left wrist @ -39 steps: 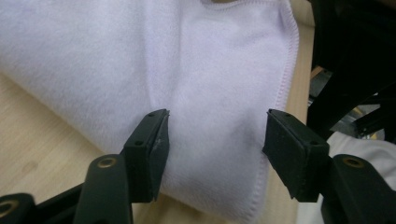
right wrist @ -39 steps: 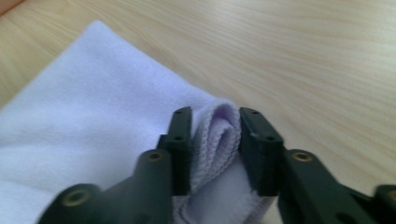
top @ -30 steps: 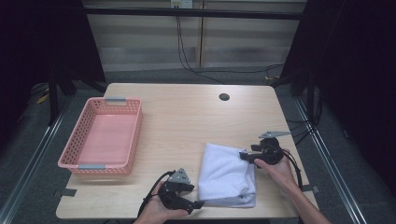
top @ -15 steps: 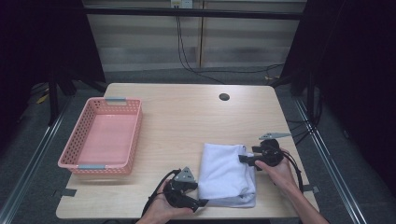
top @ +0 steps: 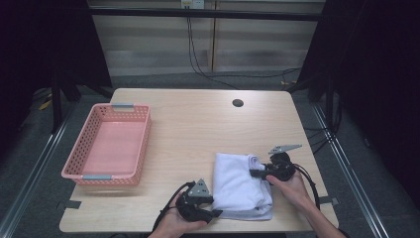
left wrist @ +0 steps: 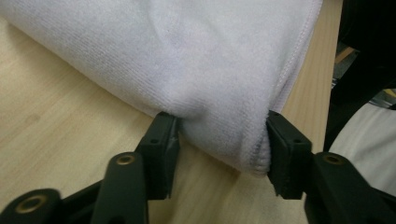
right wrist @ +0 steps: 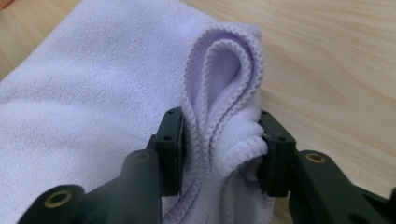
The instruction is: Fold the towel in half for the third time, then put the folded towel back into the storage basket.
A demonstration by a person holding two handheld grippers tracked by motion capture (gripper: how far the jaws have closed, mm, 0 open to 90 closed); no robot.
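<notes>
- Pale wooden table [top: 198,124] carries a folded white towel [top: 240,184] at its near right.
- Left gripper [top: 214,207] has just closed its jaws on the towel's near left corner (pads pressing cloth).
- Right gripper [top: 253,173] has just closed, clamped on the right edge folds.
- Pink basket [top: 83,167] sits far left, well apart.

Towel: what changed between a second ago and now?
Both tools' jaws have just been closing onto the folded white towel. The left tool now pinches a folded corner at the near edge; the right tool squeezes the bunched hems at the far right side. Neither hand shifted noticeably. The towel, pink basket and table stayed put.
</notes>
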